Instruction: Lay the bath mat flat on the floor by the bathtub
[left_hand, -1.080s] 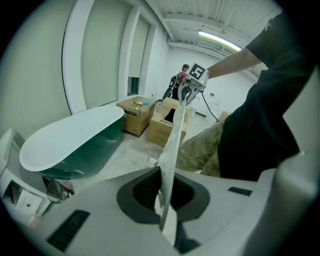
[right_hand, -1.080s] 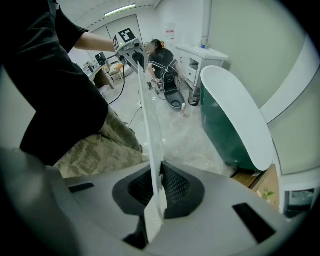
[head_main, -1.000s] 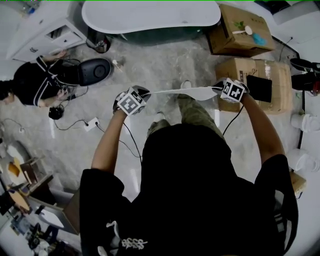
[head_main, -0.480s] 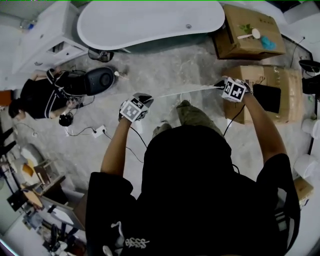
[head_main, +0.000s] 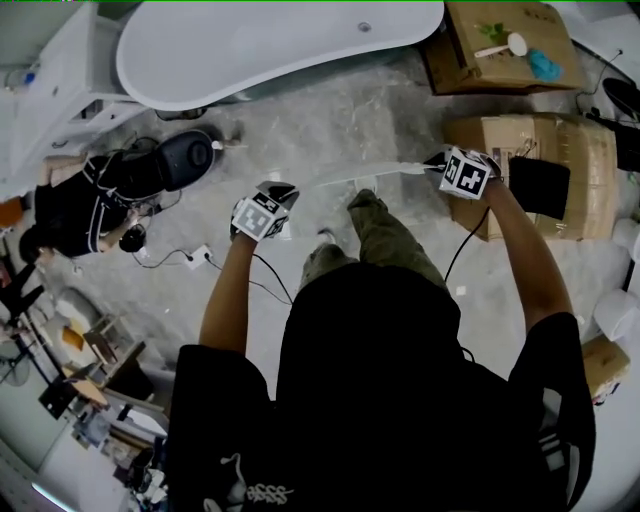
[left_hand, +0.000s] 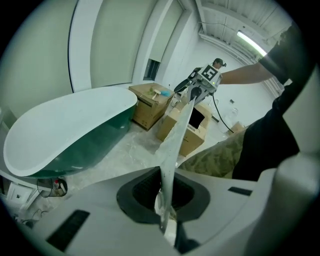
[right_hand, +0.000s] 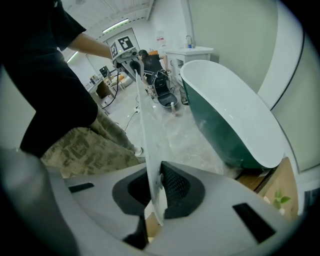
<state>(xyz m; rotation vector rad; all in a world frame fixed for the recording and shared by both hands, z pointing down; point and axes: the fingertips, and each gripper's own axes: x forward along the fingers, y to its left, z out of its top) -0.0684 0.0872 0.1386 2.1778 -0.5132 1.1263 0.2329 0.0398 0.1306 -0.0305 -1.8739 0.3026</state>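
Bath mat (head_main: 370, 177) aloft — bathtub (head_main: 270, 45) ahead, box (head_main: 520, 150) beside

Cut off by the head view's top edge: white oval bathtub (head_main: 270, 45) and brown cardboard box (head_main: 490, 55). Too small to name: small white and blue items (head_main: 545, 65) on that box. Seen only edge-on, as a narrow strip: thin pale bath mat (head_main: 365, 177), face and outline not readable. Hidden beneath marker cubes (head_main: 258, 215): tips of left tongs (head_main: 275, 195) and right tongs (head_main: 438, 162). Largely covered by black-clad torso (head_main: 400, 380): grey marbled floor (head_main: 330, 120). In both gripper views, mat corners buried between clamped pads, bathtub clipped by dark lens rim.
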